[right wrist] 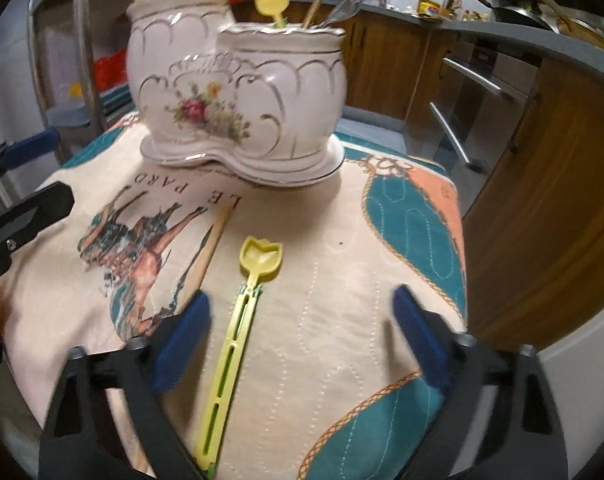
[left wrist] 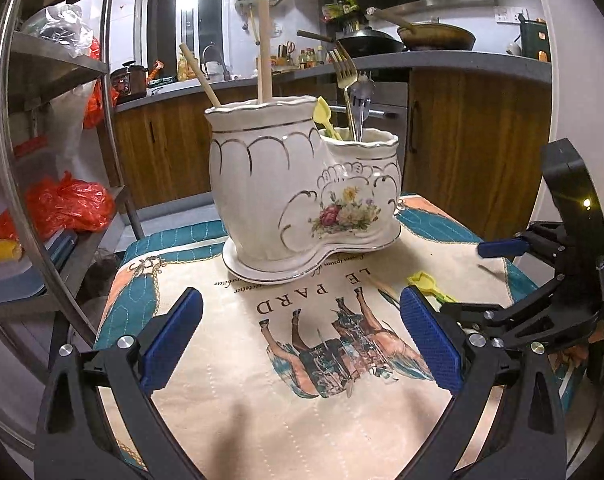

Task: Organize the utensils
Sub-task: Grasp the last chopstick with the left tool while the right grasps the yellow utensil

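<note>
My right gripper (right wrist: pixel 298 332) has its jaws spread over the yellow tulip spoon (right wrist: pixel 238 332) — close off-centre and they nip the chopstick (right wrist: pixel 212 248) beside it; left gripper (left wrist: pixel 302 344) open, empty.

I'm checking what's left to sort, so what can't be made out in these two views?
- Right wrist view: the loose chopstick's near end is hidden behind the right gripper's finger.
- Left wrist view: the yellow tulip spoon's handle is hidden behind the left gripper's finger.
- Both views: the ceramic holder's walls hide its contents' lower ends.
</note>
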Available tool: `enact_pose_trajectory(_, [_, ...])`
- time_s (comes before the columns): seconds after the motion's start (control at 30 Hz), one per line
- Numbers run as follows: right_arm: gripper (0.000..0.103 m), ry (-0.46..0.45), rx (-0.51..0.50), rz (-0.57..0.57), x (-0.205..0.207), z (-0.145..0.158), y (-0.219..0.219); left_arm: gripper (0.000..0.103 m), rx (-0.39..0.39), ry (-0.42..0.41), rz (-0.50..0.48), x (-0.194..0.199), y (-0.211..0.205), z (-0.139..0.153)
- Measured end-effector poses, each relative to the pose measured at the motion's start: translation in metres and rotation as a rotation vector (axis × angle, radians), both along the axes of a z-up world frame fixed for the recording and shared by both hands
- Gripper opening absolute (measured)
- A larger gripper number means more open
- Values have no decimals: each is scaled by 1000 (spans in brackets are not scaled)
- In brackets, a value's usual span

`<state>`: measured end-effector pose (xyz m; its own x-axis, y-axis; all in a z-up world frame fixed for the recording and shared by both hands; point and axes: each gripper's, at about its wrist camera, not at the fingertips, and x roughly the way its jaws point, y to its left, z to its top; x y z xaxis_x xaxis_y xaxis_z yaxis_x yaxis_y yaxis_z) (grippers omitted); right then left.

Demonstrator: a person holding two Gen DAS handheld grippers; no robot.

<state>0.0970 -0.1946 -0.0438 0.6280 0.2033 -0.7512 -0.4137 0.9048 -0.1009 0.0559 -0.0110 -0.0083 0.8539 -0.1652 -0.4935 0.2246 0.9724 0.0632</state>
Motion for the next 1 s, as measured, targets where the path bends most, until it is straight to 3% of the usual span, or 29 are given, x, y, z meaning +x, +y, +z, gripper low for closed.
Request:
enact_pose_trajectory(0.23, [23, 62, 78, 87, 2, 1, 1, 97, -1, 35, 4, -1, -8, 1])
enact_pose_trajectory(0.33, [13, 88, 125, 105, 5, 1, -5, 97, 6, 57, -1, -1, -16, 0])
enact_pose_trajectory(0.5, [11, 77, 154, 78, 8, 5, -23, 97, 29, 133, -15, 1, -41, -5])
enact_pose_trajectory(0.7, [11, 25, 206, 15, 10, 19, -51, 97, -9, 257, -32, 8, -70, -19])
enact_pose_trajectory(0.87, [11, 15, 221, -1, 10, 21, -62, 66, 83, 321, -76, 7, -105, -36])
enact_pose_trajectory(0.93, [11, 14, 221, 2, 10, 21, -64, 61, 89, 315, -73, 6, -110, -36])
enact_pose_trajectory(1.0, [11, 11, 223, 12, 8, 22, -63, 44, 86, 325, -70, 8, -111, -34])
